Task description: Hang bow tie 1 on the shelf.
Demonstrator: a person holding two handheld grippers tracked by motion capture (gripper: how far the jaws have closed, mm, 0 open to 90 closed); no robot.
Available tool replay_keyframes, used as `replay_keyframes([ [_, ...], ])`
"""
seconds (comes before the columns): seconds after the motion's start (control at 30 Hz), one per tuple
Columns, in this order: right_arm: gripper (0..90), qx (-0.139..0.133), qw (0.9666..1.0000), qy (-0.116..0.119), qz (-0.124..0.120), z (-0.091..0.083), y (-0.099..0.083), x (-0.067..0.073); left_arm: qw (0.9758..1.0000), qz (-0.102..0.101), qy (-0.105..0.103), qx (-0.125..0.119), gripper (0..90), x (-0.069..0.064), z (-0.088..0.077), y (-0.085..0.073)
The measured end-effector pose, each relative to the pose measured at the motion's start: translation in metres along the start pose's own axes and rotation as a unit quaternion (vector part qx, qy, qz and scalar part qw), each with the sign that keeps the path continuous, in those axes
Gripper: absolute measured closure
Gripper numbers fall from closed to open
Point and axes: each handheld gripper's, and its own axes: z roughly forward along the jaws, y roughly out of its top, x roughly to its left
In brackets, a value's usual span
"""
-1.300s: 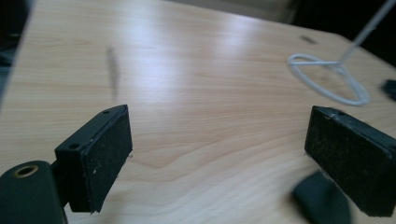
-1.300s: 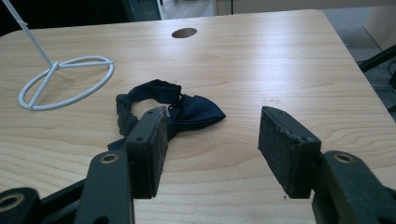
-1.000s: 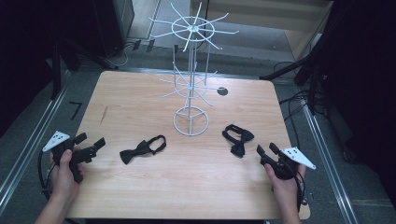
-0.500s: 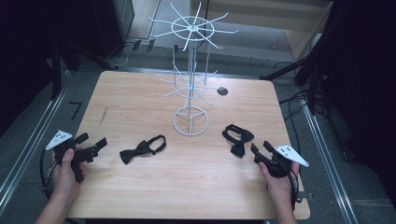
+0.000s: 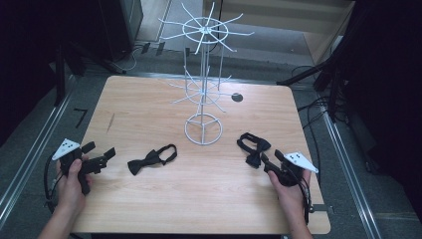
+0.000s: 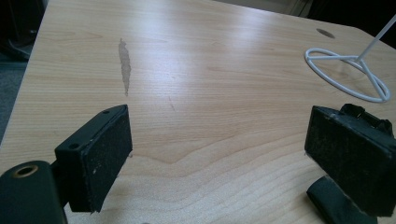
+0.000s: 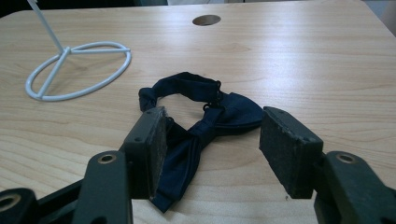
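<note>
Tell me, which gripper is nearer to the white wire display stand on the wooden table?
The right gripper is nearer. It sits at the dark bow tie just right of the white wire display stand. The left gripper waits near the table's left edge, beyond the other bow tie.

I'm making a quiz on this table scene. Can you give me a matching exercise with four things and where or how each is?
Things:
1. white wire rack
2. right claw
3. left claw
4. round hole

States or places:
A. open over bare wood
B. in the tabletop right of the rack
C. open around a dark bow tie
D. stands upright mid-table

Pairs: 1-D, 2-C, 3-A, 4-B
</note>
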Motion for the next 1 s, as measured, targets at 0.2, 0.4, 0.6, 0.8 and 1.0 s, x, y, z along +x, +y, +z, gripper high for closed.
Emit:
replay_keyframes([
  [0.2,42.8,0.004,1.0,-0.006,0.003,0.006,-0.001,0.0,1.0,0.007,0.003,0.002,8.1,-0.001,0.001,0.0],
  [0.4,42.8,-0.002,0.9998,-0.016,0.01,0.012,0.0,-0.002,0.9999,0.009,0.003,0.004,8.1,-0.002,0.001,0.0],
  [0.6,43.0,0.002,0.9993,-0.029,0.024,0.021,0.006,-0.006,0.9999,0.011,0.002,0.004,8.1,-0.003,0.002,0.0],
  [0.8,43.1,0.001,0.9985,-0.035,0.042,0.033,0.008,-0.005,0.9999,0.011,0.002,0.004,8.1,-0.003,0.002,0.0],
  [1.0,43.7,0.014,0.9983,-0.043,0.036,0.046,0.014,0.0,0.9999,0.015,0.002,0.006,8.1,-0.003,0.002,0.0],
])
